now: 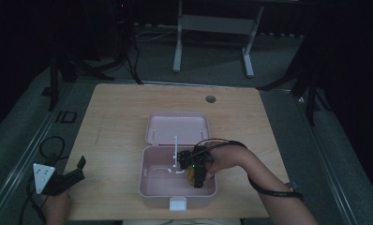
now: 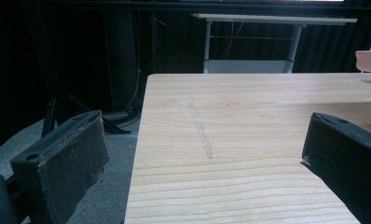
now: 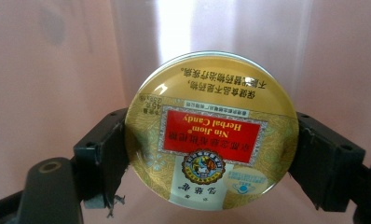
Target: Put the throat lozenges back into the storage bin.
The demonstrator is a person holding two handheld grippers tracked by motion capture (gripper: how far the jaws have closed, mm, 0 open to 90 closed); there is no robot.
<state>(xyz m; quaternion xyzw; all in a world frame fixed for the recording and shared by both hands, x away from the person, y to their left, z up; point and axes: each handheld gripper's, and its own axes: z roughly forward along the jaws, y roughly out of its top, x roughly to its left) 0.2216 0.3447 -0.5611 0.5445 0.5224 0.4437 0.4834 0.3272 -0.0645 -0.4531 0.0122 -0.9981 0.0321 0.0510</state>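
Right gripper view — round herbal candy tin (image 3: pixel 212 133) clamped between the right gripper (image 3: pixel 211 154)'s two black jaws, inside the pink lunch box (image 3: pixel 48 93).

High view puts that gripper (image 1: pixel 197 169) down in the open box (image 1: pixel 149 185) near its right wall, lid laid back on the wooden table (image 1: pixel 114 117) — while the left gripper (image 1: pixel 65 177) rests at the table's left edge, jaws wide apart, gripping nothing.

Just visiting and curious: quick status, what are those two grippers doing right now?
Right gripper shut on candy tin, down inside open pink box. Left gripper open, idle at table edge. Nothing in the way.
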